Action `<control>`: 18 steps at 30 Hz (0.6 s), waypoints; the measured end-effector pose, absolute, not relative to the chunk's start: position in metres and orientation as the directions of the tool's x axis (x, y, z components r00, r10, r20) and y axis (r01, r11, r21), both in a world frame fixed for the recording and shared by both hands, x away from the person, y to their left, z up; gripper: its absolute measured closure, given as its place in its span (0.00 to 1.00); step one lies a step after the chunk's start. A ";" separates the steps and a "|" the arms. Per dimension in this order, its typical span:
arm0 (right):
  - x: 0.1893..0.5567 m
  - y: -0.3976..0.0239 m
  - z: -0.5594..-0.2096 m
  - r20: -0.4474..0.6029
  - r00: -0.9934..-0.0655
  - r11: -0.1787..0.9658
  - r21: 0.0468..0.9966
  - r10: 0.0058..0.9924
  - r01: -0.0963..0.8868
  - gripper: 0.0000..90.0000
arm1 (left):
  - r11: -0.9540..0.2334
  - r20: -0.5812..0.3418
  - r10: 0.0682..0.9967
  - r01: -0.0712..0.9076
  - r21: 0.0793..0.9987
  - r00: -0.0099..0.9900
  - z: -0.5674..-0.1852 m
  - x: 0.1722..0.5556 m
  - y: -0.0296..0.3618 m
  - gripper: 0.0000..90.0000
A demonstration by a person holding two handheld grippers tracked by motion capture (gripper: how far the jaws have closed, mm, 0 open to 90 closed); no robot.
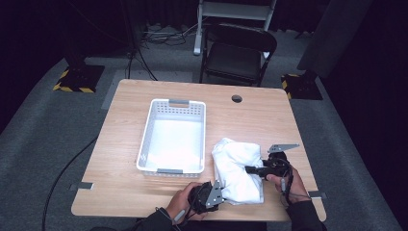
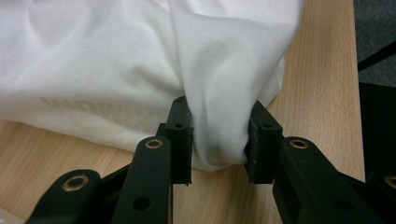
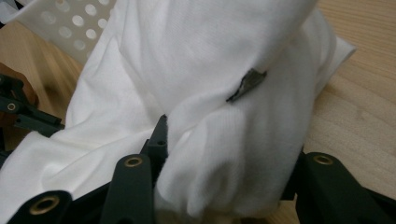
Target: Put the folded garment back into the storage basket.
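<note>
White basket [image 1: 148, 144]: empty, left of centre on table [image 1: 250, 115], its open top a likely destination for the cloth

Left gripper [image 1: 208, 195]: at near edge, jaws clamped on a bunched fold of white cloth [image 1: 238, 168], seemingly for lifting

White cloth: folded bundle just right of basket, resting on table

Right gripper [image 1: 254, 169]: jaws closed around a thick wad at cloth's right side

Obstruction: basket's near wall stands between cloth and interior; folding chair [image 1: 238, 55] beyond table, well apart

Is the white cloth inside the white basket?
No, the crumpled white cloth lies on the wooden table beside the white plastic basket, which holds nothing.
</note>
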State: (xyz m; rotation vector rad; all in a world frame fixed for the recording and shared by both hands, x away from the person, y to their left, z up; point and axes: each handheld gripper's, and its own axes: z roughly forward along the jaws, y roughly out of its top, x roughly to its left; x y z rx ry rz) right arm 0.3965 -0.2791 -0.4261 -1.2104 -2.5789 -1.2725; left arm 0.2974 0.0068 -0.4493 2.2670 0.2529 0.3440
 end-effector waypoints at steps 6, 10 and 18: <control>0.392 -0.279 -0.418 0.324 -0.697 0.345 0.690 0.639 0.636 0.62 | -0.646 0.159 0.299 0.078 0.759 0.941 -0.447 0.298 0.008 0.77; 0.389 -0.279 -0.413 0.313 -0.699 0.334 0.706 0.643 0.624 0.62 | -0.646 0.167 0.308 0.077 0.759 0.937 -0.445 0.299 0.009 0.78; 0.382 -0.280 -0.401 0.288 -0.701 0.316 0.737 0.653 0.598 0.62 | -0.626 0.180 0.329 0.072 0.776 0.927 -0.436 0.297 0.012 0.79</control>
